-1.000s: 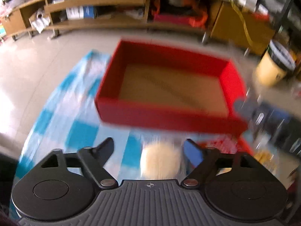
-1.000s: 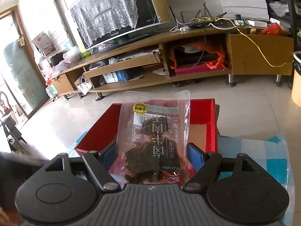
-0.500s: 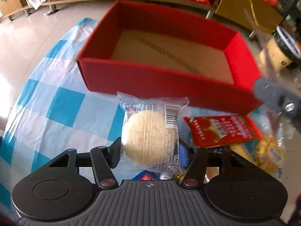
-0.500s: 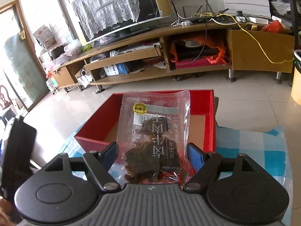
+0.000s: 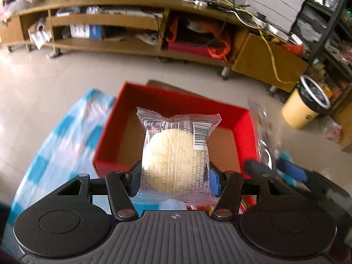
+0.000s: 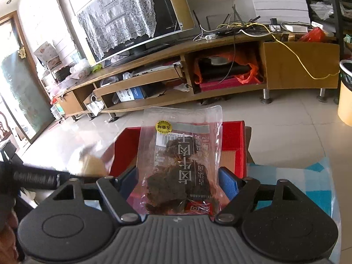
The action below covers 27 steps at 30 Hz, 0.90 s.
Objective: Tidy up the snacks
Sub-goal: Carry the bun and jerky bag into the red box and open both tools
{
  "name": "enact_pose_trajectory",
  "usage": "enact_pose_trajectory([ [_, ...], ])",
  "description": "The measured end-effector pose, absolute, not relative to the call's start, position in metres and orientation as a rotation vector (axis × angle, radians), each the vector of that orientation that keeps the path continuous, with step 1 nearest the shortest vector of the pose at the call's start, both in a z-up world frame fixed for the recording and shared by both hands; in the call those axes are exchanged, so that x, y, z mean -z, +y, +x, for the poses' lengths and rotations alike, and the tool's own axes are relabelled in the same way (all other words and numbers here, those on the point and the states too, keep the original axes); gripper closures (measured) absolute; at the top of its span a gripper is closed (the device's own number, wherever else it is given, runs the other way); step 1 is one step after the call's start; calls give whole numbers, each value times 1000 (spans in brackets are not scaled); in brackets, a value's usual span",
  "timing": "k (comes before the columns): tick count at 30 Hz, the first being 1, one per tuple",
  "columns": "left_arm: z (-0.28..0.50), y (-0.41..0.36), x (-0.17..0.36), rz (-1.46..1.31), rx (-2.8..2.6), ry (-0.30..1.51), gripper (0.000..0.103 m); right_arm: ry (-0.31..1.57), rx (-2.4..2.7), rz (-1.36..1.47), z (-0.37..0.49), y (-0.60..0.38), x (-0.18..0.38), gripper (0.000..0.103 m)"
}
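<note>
My left gripper [image 5: 175,176] is shut on a clear packet with a round pale pastry [image 5: 173,158] and holds it up in front of the open red box [image 5: 107,147]. My right gripper [image 6: 178,182] is shut on a clear pouch of dark dried meat [image 6: 179,165], held upright before the same red box [image 6: 233,136]. The right gripper and its pouch show blurred at the right of the left wrist view [image 5: 259,167]. The left gripper with the pastry shows blurred at the left of the right wrist view [image 6: 92,165].
The box stands on a blue-and-white checked cloth [image 5: 66,138], also seen in the right wrist view [image 6: 308,182]. A wooden TV stand [image 6: 176,81] runs along the far wall. A yellow bin [image 5: 305,107] stands on the tiled floor at right.
My left gripper closed on the pastry packet and lifted it off the cloth toward the red box. My right gripper kept hold of the meat pouch and barely moved.
</note>
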<state>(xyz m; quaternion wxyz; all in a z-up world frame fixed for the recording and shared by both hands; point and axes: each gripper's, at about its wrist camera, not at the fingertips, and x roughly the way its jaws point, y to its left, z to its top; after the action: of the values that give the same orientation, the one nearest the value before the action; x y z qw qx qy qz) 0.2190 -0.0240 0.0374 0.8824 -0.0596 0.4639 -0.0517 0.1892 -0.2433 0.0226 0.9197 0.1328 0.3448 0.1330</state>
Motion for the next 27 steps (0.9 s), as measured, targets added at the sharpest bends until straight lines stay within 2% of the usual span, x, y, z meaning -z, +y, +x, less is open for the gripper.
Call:
enact_pose_trajectory([
  [7,260,-28,-11,-86,42,952,37,733,-254,276,221,-243,-8,26],
  [11,272,-21,13,-81,24,1005,37,776,-258,264,236,-237,7,25],
  [12,272,-19,17,-81,20,1016,36,793,-261,263,238,-234,12,24],
  [16,271,-10,26,-87,-2,1044,18,844,-264,254,242,-231,25,19],
  [27,251,-20,38,82,-26,1114,16,900,-274,133,230,-223,29,17],
])
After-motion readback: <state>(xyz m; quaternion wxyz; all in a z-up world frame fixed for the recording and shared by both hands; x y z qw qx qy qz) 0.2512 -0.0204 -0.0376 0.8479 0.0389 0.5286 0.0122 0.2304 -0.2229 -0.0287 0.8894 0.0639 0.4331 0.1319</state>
